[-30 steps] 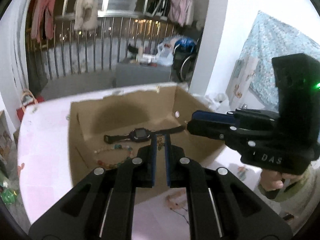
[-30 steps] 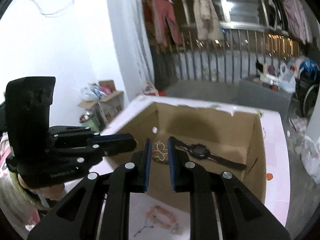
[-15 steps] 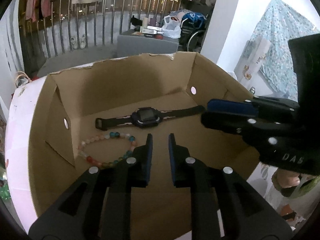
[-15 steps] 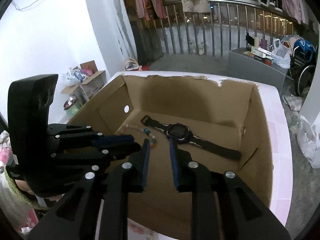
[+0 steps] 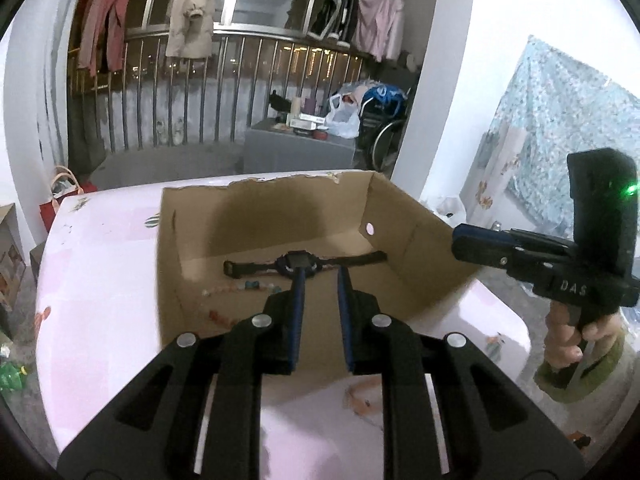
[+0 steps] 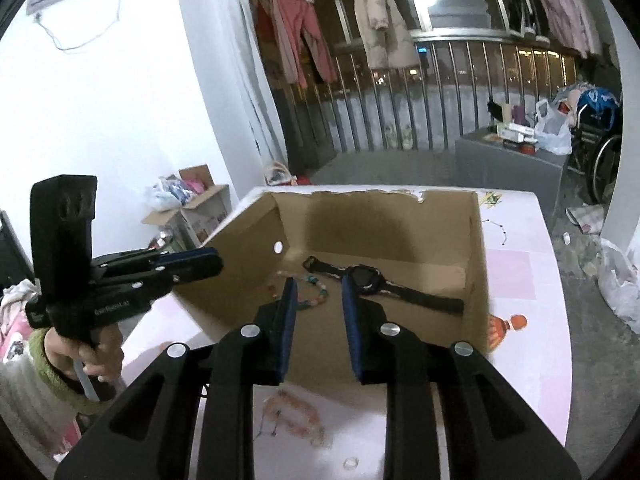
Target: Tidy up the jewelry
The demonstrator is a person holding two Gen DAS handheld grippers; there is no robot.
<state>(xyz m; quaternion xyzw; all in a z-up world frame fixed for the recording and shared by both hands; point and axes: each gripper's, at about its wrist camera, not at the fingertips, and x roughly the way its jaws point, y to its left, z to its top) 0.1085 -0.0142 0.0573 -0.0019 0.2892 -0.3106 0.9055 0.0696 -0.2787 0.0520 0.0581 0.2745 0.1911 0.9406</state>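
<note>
An open cardboard box (image 5: pixel 404 216) (image 6: pixel 478 248) stands on a pink table. Inside lie a black watch (image 5: pixel 298 260) (image 6: pixel 368 276) and a coloured bead bracelet (image 5: pixel 240 290) (image 6: pixel 316 292). My left gripper (image 5: pixel 320 276) is open and empty, held above the box's near wall. My right gripper (image 6: pixel 318 286) is open and empty, also above the near wall. A pale pink bead necklace (image 6: pixel 288 412) (image 5: pixel 360 400) and a small ring (image 6: pixel 351 464) lie on the table in front of the box. Each gripper shows in the other's view, the right (image 5: pixel 472 240) and the left (image 6: pixel 200 264).
The pink table (image 5: pixel 100 280) ends in a rounded edge at left and right. Beyond it are a railing with hanging clothes (image 5: pixel 188 12), a grey cabinet (image 5: pixel 296 152), a wheelchair (image 6: pixel 600 148) and small boxes on the floor (image 6: pixel 196 208).
Both grippers have pulled back and up out of the box and opened wider. The gold pendant piece seen between the fingers a second ago is no longer visible.
</note>
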